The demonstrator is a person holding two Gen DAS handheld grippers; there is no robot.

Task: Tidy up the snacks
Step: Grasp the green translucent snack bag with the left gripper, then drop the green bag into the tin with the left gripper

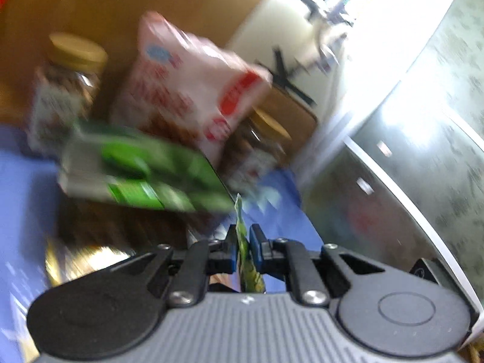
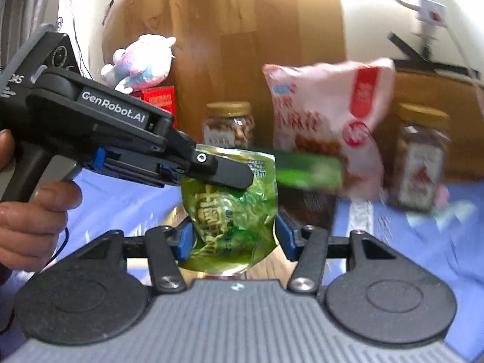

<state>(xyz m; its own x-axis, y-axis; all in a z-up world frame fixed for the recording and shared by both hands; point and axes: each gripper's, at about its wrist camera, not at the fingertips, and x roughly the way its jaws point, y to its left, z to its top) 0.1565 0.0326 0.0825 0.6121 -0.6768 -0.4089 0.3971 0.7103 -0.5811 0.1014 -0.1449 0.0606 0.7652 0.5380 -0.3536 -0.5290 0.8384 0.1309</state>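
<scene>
My left gripper [image 1: 243, 243] is shut on the top edge of a small green snack packet [image 1: 246, 260]. In the right wrist view the left gripper [image 2: 233, 175] reaches in from the left and holds that packet [image 2: 233, 208] hanging in the air. My right gripper [image 2: 233, 236] is open, its blue pads on either side of the packet; contact cannot be told. Behind stand a pink snack bag [image 2: 329, 127], a green box [image 2: 308, 168] and two gold-lidded nut jars [image 2: 230, 125] [image 2: 420, 157]. The left wrist view shows the pink bag [image 1: 187, 99] and green box [image 1: 142, 172], blurred.
A blue cloth [image 2: 121, 199] covers the table. A plush toy [image 2: 142, 60] sits on a red box [image 2: 160, 98] at the back left, against a cardboard panel [image 2: 242, 30]. A white-framed shiny surface [image 1: 423, 166] runs along the right of the left wrist view.
</scene>
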